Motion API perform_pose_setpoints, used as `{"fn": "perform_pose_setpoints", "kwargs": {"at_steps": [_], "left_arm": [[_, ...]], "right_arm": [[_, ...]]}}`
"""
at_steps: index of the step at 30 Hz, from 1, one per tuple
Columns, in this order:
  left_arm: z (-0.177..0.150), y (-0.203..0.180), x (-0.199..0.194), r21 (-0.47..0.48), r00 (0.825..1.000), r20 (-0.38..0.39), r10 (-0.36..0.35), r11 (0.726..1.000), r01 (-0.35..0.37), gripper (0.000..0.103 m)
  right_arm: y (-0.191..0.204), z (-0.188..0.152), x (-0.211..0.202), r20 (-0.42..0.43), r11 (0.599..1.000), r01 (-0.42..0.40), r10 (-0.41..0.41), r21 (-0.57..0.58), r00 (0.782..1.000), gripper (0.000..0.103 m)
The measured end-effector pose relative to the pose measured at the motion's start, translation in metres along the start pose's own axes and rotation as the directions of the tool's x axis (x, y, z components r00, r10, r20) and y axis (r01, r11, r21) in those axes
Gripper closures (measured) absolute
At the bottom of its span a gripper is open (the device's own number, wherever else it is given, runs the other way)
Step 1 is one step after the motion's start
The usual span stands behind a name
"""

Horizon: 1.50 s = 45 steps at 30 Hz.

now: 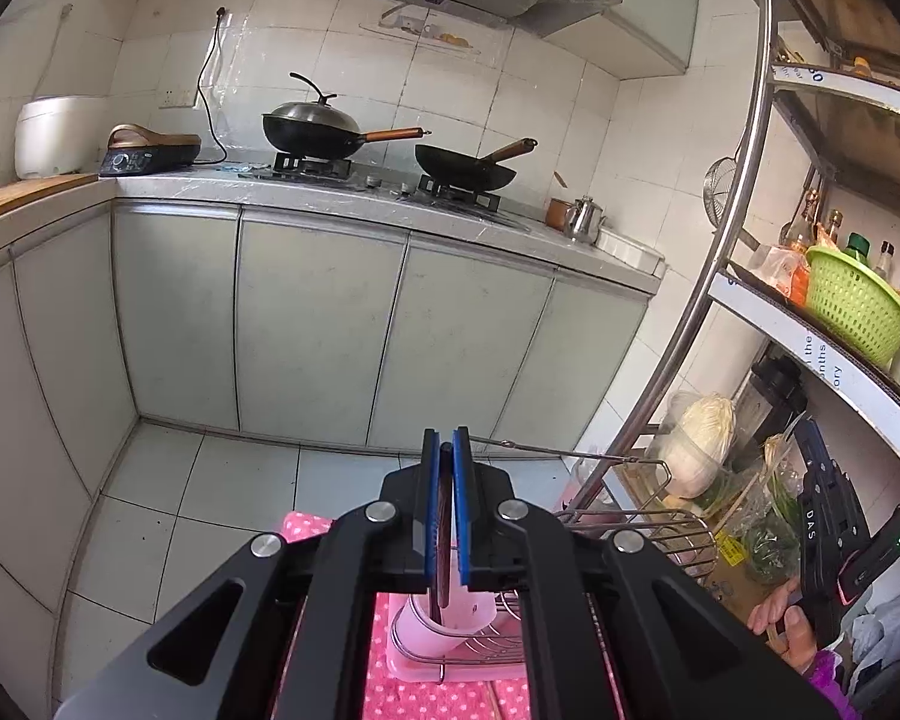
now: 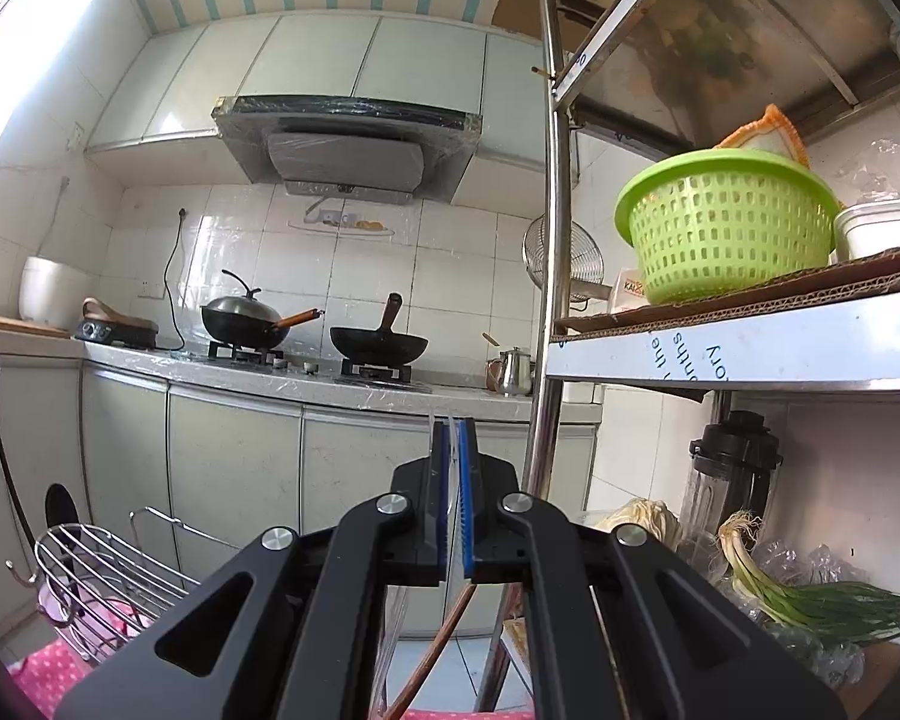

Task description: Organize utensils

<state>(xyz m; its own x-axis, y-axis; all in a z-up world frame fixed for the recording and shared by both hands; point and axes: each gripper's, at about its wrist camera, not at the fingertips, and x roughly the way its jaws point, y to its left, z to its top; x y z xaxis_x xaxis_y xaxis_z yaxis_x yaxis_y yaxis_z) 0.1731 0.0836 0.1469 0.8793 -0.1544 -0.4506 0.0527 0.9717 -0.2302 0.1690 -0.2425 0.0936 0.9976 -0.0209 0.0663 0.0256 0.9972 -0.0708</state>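
Blue pads of the left hand-held gripper (image 1: 445,450) clamped on a dark brown utensil handle (image 1: 444,540) above a pink cup (image 1: 450,618) in the wire rack (image 1: 648,531) on pink dotted cloth (image 1: 426,696), right hand-held gripper (image 2: 452,429) pinched on thin clear plastic (image 2: 448,480), brown stick (image 2: 432,654) below.

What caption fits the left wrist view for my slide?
Left claw shut on a dark utensil handle above the pink cup in the wire rack.
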Motion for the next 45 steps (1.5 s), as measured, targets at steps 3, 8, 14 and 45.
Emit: {"fn": "perform_pose_setpoints", "kwargs": {"at_steps": [3,8,14,45], "left_arm": [[-0.006,-0.002,0.010,0.003,1.000,-0.026,-0.006,1.000,0.006,0.099],[-0.017,-0.008,0.020,0.017,0.998,-0.061,-0.020,1.000,0.021,0.099],[-0.036,-0.015,0.033,0.037,0.993,-0.114,-0.024,0.999,0.029,0.099],[-0.052,0.001,-0.001,-0.030,0.993,-0.117,-0.006,1.000,0.002,0.081]], "right_arm": [[0.002,-0.007,0.002,-0.023,1.000,-0.010,0.010,-0.003,1.000,0.100],[0.004,-0.019,0.001,-0.078,0.999,-0.040,0.040,0.004,0.996,0.100],[0.005,-0.036,-0.004,-0.158,0.997,-0.077,0.081,0.030,0.984,0.100],[-0.001,-0.021,-0.049,-0.252,0.988,-0.140,0.153,0.070,0.956,0.058]]}}
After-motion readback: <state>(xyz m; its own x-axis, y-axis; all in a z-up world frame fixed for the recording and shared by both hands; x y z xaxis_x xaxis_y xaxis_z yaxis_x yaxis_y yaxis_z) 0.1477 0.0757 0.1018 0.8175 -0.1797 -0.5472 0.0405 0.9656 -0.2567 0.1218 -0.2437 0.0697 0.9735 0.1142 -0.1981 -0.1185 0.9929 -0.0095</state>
